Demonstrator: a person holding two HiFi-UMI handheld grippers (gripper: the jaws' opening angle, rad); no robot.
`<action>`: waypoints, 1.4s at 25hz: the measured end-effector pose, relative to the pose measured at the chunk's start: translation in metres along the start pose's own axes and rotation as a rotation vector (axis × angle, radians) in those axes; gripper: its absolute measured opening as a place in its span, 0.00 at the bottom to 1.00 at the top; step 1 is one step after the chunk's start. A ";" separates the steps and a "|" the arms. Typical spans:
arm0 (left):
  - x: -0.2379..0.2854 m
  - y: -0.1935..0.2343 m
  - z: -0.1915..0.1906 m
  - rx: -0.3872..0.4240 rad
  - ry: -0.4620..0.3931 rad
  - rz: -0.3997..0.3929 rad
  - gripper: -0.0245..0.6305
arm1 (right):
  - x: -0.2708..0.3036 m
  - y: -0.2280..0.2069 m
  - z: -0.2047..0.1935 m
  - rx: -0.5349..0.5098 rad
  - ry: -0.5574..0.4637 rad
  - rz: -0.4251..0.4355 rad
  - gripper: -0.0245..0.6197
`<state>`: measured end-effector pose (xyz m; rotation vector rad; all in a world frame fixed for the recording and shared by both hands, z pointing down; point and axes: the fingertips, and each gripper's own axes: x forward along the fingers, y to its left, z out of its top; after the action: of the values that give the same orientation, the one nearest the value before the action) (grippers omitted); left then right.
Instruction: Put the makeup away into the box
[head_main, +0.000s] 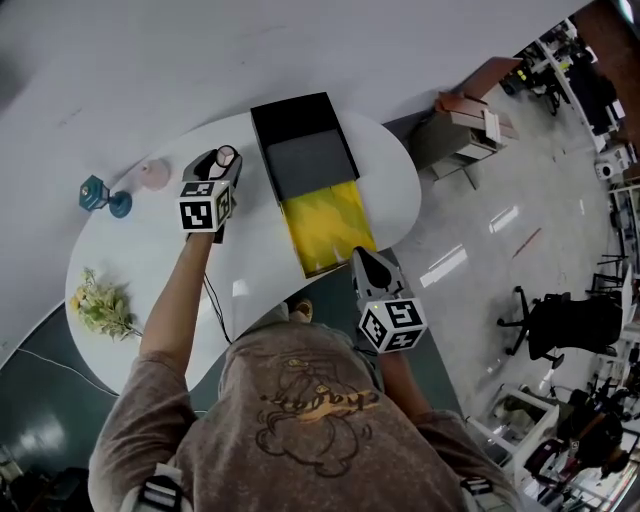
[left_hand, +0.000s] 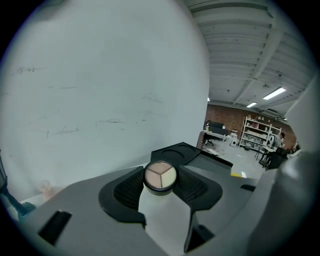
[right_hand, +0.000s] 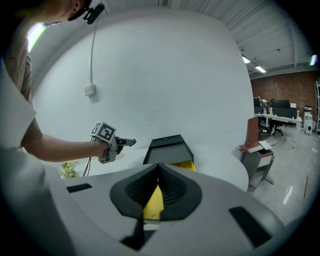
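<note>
My left gripper (head_main: 219, 164) hangs over the left half of the white table (head_main: 150, 245), shut on a round black compact (left_hand: 160, 176) with three powder shades. In the head view the compact (head_main: 227, 155) shows at the jaw tips, just left of the box. The black box (head_main: 300, 120) lies open in the table's middle with a grey insert (head_main: 312, 160) and a yellow part (head_main: 325, 228) toward me. My right gripper (head_main: 363, 257) is shut on nothing near the yellow part's front right corner. The right gripper view shows the box (right_hand: 167, 144) and yellow below the closed tips (right_hand: 159, 169).
A teal bottle (head_main: 100, 194) and a pink round jar (head_main: 155, 174) stand at the table's far left. A sprig of flowers (head_main: 100, 306) lies near the left front edge. A cable runs over the front edge. Desks and chairs stand on the floor to the right.
</note>
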<state>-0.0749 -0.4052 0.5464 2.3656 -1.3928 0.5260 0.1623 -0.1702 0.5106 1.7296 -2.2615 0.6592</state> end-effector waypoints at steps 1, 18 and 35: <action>0.000 -0.011 0.004 0.000 -0.006 -0.026 0.39 | -0.002 -0.001 0.000 0.003 -0.005 -0.006 0.04; 0.016 -0.168 0.024 0.142 -0.004 -0.329 0.39 | -0.054 -0.034 -0.001 0.066 -0.095 -0.148 0.04; 0.031 -0.268 -0.029 0.389 0.121 -0.525 0.39 | -0.075 -0.058 -0.008 0.112 -0.116 -0.208 0.04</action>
<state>0.1713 -0.2920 0.5581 2.8003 -0.6081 0.8195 0.2382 -0.1145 0.4976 2.0715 -2.1128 0.6677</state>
